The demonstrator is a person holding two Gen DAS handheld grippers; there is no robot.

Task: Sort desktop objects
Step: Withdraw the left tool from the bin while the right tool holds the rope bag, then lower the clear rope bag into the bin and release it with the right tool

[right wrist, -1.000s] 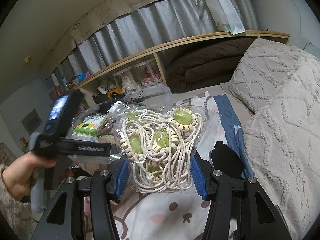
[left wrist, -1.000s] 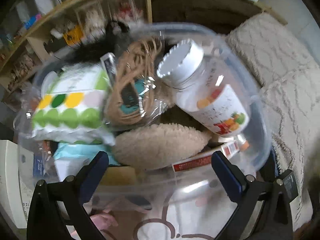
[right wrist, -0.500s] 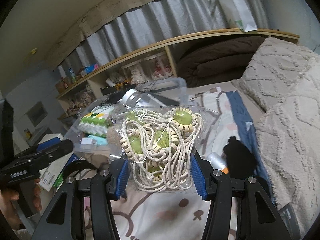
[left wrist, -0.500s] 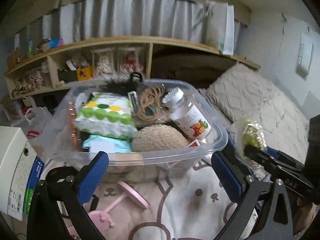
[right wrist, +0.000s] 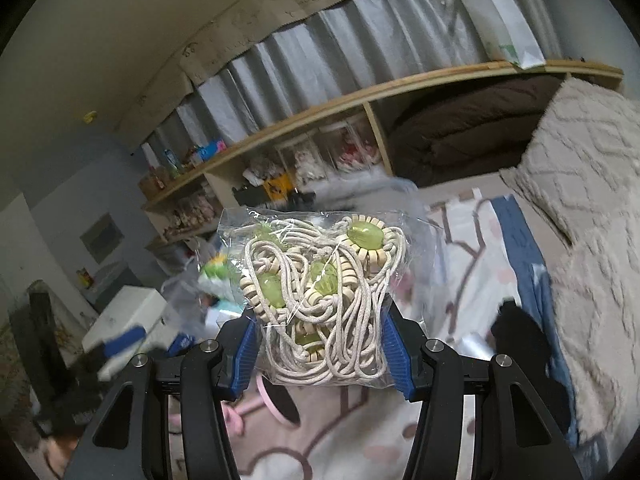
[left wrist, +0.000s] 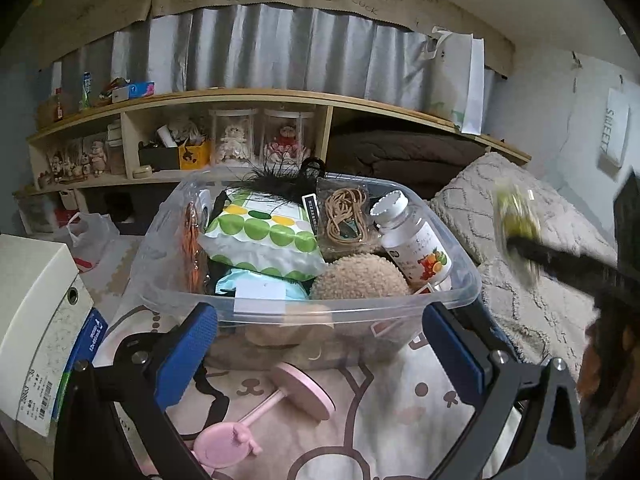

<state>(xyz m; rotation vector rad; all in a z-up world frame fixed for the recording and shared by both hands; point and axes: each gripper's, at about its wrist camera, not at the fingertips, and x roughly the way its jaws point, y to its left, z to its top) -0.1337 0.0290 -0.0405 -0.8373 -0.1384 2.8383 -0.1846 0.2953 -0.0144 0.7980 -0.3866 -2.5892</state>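
Since the earlier frame the left gripper (left wrist: 320,344) has drawn back from the clear storage bin (left wrist: 460,296), whose whole rim is now in view. Its fingers (left wrist: 188,344) are spread wide, holding nothing. The right gripper (right wrist: 320,350) pinches a clear bag of cord and green beads (right wrist: 320,296) between its fingers, held above the bed (right wrist: 460,248). The bin stands on the bed, full. In the left view the bag shows only as a blur at the right edge.
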